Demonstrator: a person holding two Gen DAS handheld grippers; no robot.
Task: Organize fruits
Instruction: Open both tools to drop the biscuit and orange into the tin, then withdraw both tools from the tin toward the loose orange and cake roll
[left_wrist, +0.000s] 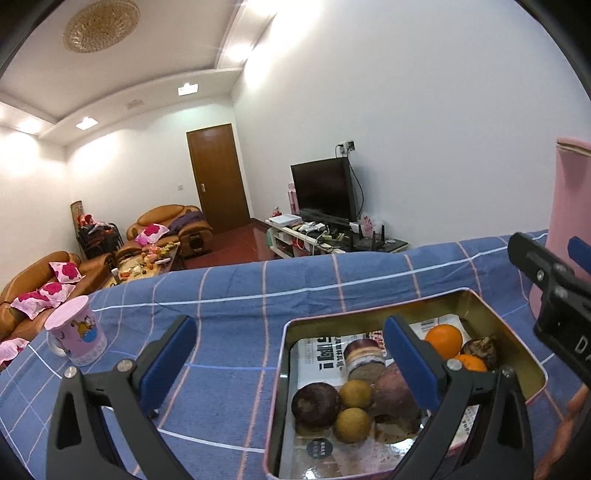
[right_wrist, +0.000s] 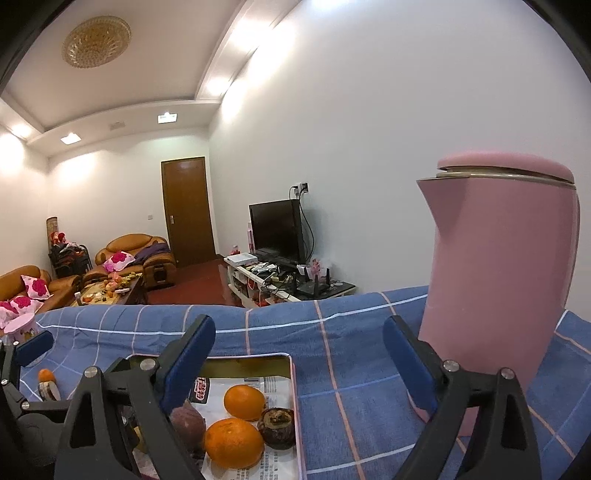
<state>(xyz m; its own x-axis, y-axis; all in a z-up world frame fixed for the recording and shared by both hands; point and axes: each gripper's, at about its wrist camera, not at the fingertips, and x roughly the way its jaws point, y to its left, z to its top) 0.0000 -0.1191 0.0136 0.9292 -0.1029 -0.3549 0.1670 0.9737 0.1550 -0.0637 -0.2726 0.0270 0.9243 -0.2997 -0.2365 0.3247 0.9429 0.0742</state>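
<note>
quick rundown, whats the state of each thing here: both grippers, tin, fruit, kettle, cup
left gripper: open, nothing between the pads
right gripper: open, holding nothing
tin: lid off, lined with printed paper, fruit inside
oranges: two, lying in the tin, touching
mangosteen: in the tin, beside the oranges
pink kettle: upright on the cloth, lid down
pink cup: upright on the cloth, apart from the tin

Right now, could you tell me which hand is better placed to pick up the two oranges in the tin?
Right, I think. The right gripper hangs open with both oranges close beneath it in the tin; from the left gripper, also open, they lie in the tin's far corner.
</note>
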